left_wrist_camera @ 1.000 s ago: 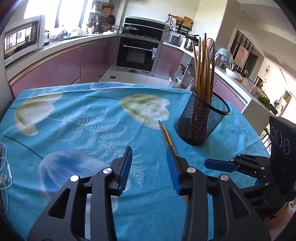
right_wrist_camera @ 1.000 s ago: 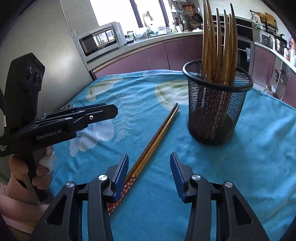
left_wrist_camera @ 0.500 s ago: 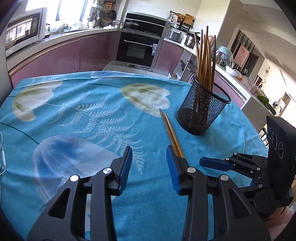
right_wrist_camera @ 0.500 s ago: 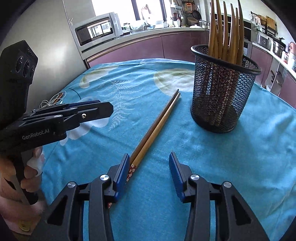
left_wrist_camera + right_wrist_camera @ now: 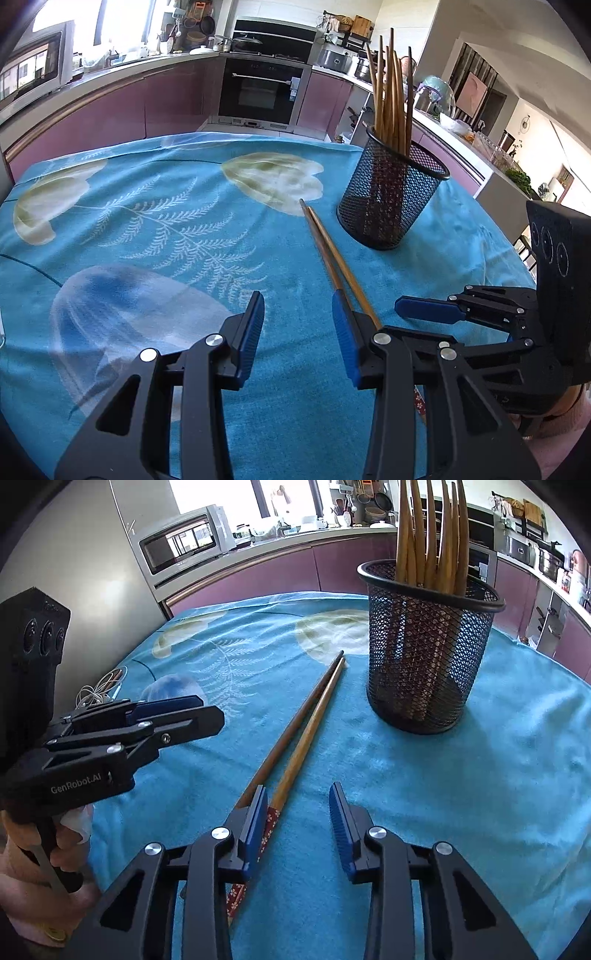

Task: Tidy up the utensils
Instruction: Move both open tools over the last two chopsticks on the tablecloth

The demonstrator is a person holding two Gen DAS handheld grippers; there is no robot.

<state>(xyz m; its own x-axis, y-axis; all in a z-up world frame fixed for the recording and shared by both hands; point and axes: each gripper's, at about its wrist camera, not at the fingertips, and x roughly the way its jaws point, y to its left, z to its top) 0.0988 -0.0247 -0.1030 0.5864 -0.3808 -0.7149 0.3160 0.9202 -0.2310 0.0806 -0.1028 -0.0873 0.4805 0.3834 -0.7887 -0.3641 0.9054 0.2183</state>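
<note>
Chopsticks [image 5: 295, 746], two of them, are lying side by side on the blue flowered tablecloth [image 5: 461, 794], their thin tips pointing toward the black mesh holder [image 5: 424, 657] and ending just beside its base. That tablecloth is covering the whole table, with purple kitchen cabinets [image 5: 110, 110] running behind it. The holder is standing upright near the cloth's far right side, and a bundle of more chopsticks [image 5: 432, 535] is sticking up out of it.

The right gripper [image 5: 297, 823] is hovering low over the patterned red ends of the loose pair; its jaws have just been closing, yet a gap is showing between them, and only one stick is passing along the inside of the left pad, the pads not pressing on it. The left gripper [image 5: 297, 336] is hanging partly open over bare cloth, gripping nothing, with the pair lying just past its right finger. A hand [image 5: 40, 867] is holding the left gripper's handle.
</note>
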